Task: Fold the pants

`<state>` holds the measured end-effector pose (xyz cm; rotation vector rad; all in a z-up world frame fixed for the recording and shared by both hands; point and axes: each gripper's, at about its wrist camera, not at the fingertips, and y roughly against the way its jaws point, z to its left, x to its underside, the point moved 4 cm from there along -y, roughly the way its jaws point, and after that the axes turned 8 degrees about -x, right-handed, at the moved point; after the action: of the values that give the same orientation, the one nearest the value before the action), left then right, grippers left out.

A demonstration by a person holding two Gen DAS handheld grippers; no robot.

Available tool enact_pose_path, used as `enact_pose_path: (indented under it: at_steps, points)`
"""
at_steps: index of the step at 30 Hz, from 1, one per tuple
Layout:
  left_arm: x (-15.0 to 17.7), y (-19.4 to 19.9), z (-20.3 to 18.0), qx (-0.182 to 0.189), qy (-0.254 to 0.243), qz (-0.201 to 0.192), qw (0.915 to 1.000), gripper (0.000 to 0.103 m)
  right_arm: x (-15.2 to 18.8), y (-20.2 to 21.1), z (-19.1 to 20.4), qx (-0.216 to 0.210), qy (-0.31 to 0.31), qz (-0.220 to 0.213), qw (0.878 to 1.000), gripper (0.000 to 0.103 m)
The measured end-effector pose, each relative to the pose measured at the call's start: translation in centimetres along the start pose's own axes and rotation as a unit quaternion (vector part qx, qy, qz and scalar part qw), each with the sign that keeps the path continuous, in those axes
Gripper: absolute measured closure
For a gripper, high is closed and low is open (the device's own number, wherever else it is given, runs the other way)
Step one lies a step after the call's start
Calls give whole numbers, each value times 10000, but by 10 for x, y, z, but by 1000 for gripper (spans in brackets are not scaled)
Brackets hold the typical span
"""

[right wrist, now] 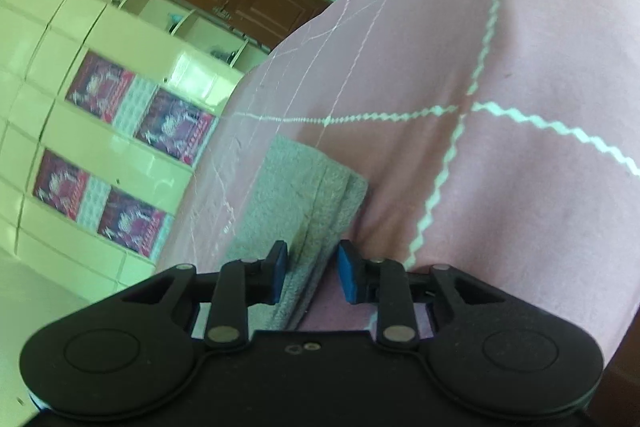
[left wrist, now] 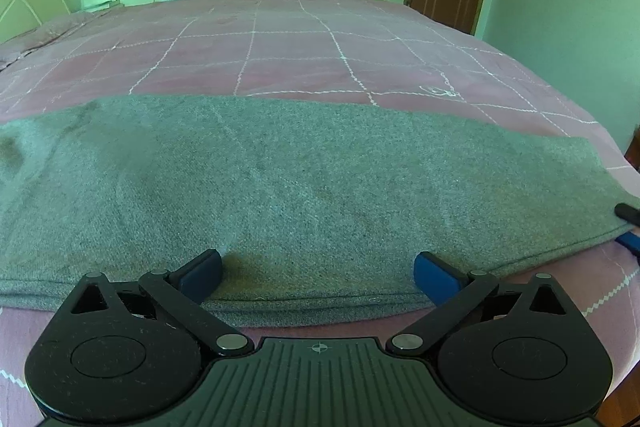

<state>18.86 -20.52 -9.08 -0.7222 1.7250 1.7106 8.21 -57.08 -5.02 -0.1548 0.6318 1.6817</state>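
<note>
Grey pants (left wrist: 312, 179) lie flat on a pink bed (left wrist: 304, 43) quilted with white zigzag lines, stretched as one long band across its near edge. The band looks doubled: a second layer shows along its near border, so the pants appear to be folded once already, leg over leg, though the layers cannot be counted for certain. The left gripper (left wrist: 318, 269) hovers low over that near border, about the middle of the band, with its blue fingers (left wrist: 436, 277) spread wide and nothing between them; whether they touch the cloth cannot be told. At the band's right end, the tip of the right gripper (left wrist: 628, 227) shows at the border. In the right wrist view, which is rolled sideways, the right gripper (right wrist: 312, 273) looks along the length of the pants (right wrist: 296, 203) from that end. Its blue fingers (right wrist: 350, 277) sit on either side of the layered edge, parted with a gap, not yet pinching; the cloth runs between them. As a judgement, the lengthwise fold seems done, and what is left is to fold the long band crosswise, end toward end, once or twice, into a compact stack. The next move likely calls for the right gripper to close on its end and the left to take hold at the band's middle.
</note>
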Motion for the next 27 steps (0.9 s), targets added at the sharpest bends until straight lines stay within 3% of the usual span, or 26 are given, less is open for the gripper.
enact_pose_path:
  at_steps: [6,7,9,11,15,19,20,23,25,27]
  points:
    - [-4,-7,4,101,-12,35,9999,1,-6,23,7,-100,-69,-224,9997,87]
    - [-4,-8,4,97,-20,25,9999,1,-8,21,11,-36,55,-184,9998,89]
    - [-3,-8,4,97,-38,7,9999,1,-13,18,18,273,261,-180,9991,102]
    - [-4,-8,5,120,-39,22,9999,1,-13,15,26,367,477,-152,9981,103]
    - [-6,-10,7,158,-34,55,9999,1,-15,6,41,239,849,-16,9961,103]
    - [-5,-10,8,179,-34,10,9998,0,-29,17,66,-309,1054,-361,9933,103]
    - [-5,-10,8,174,-21,5,9998,0,-28,17,63,-278,1022,-341,9938,103]
    - [-4,-11,6,130,-50,3,9999,0,-22,2,22,343,450,82,9984,103]
    - [-4,-11,6,144,-55,1,9999,0,-22,9,6,200,52,41,9998,103]
    - [-3,-11,6,151,-64,-6,9999,0,-21,21,4,142,-17,-161,9998,82]
